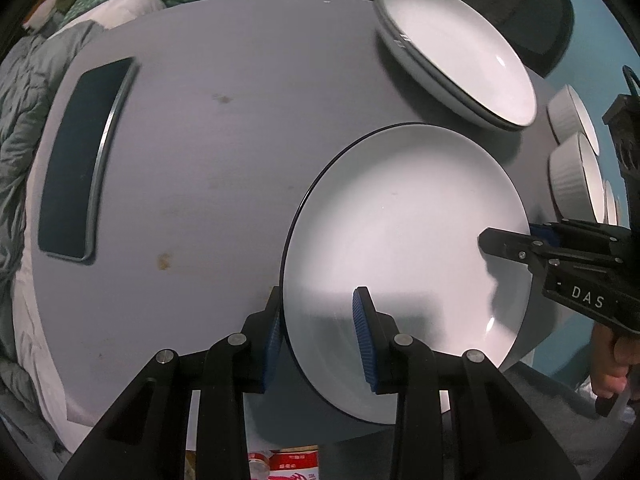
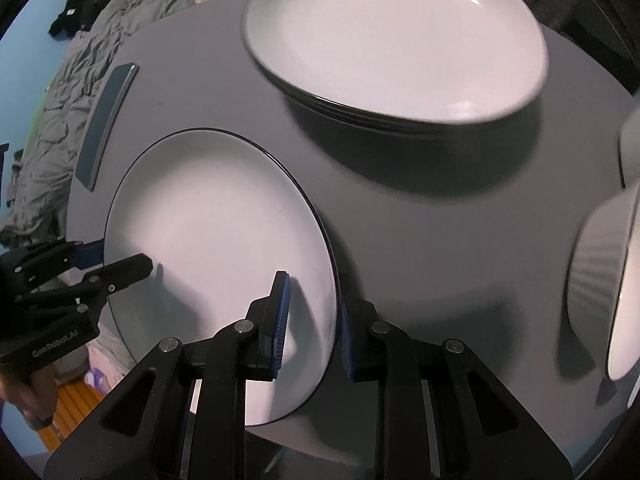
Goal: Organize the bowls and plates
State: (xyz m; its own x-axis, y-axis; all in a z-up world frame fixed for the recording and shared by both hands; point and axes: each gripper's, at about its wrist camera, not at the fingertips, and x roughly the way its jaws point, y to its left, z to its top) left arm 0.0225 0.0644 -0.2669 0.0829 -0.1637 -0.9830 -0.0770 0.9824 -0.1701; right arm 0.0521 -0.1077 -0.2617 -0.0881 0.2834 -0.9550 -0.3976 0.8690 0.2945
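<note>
While both tongs straddled its rim from opposite sides, the white plate (image 1: 404, 248) with the thin dark edge sat over the near edge of the grey table (image 1: 208, 152), part of it hanging past that edge. The left tongs (image 1: 320, 340) had one blue-padded finger under the plate's rim and the other above its face, with a visible gap between the upper pad and the plate, so they stood partly open around the rim rather than pinched on it. The right tongs (image 2: 314, 326) sat the same way on the plate's opposite rim, one pad over the white face and one outside the dark edge, spread wider than the rim's thickness; whether either pad touched the plate could not be told.

Beyond the plate, further onto the table, stood a stack of plates (image 2: 396, 48) with a deep white one on top, near the plate but apart from it. Off to the plate's side nearest the right tongs stood ribbed white bowls (image 1: 576, 176) in a row, well blurred in the right wrist view. On the far side of the plate from the bowls a dark phone (image 1: 80, 160) lay flat on the table, well apart from the plate. Past the phone lay a rumpled grey duvet (image 2: 52, 136)
</note>
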